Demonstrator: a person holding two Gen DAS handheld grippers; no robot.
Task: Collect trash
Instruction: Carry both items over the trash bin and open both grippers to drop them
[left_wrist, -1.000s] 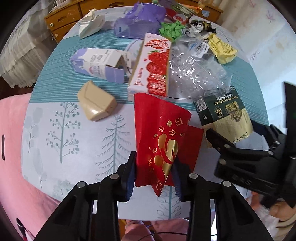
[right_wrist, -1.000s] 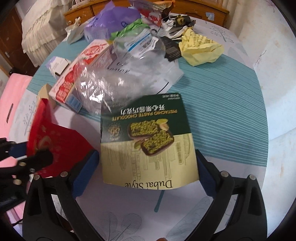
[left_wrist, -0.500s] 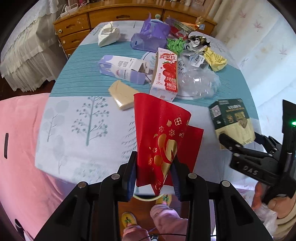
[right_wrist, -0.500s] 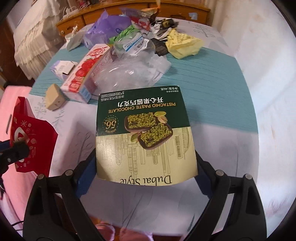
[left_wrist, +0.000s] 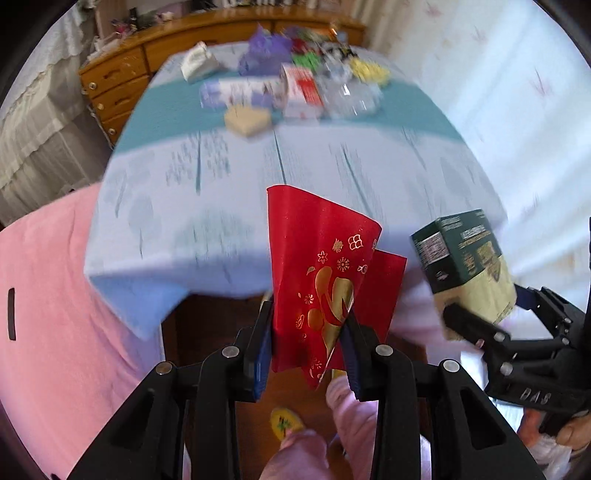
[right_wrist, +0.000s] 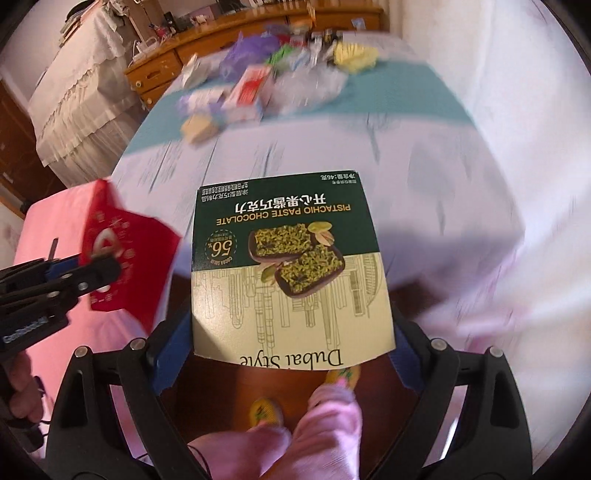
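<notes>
My left gripper (left_wrist: 308, 332) is shut on a red envelope with gold print (left_wrist: 321, 266), held upright over the floor just off the near edge of the table (left_wrist: 332, 166). To its right, my right gripper (left_wrist: 487, 306) grips a green and cream pistachio chocolate box (left_wrist: 465, 251). In the right wrist view the box (right_wrist: 288, 266) fills the wide-set jaws of the right gripper (right_wrist: 291, 347), both pads pressing its sides. At the left there, the left gripper (right_wrist: 92, 269) carries the envelope (right_wrist: 136, 251). Both views are motion-blurred.
More trash lies at the table's far end: a red milk carton (left_wrist: 301, 88), a purple carton (left_wrist: 236, 92), a tan carton (left_wrist: 247, 118), clear plastic (left_wrist: 351, 92), a yellow wrapper (left_wrist: 369, 70). A wooden dresser (left_wrist: 122, 81) stands behind. A pink cover (left_wrist: 48, 295) is left; a person's slippered feet (left_wrist: 284, 424) below.
Both grippers have drawn back from the table past its near edge, each still holding its item. The trash pile looks farther away, and the floor and feet have come into view.
</notes>
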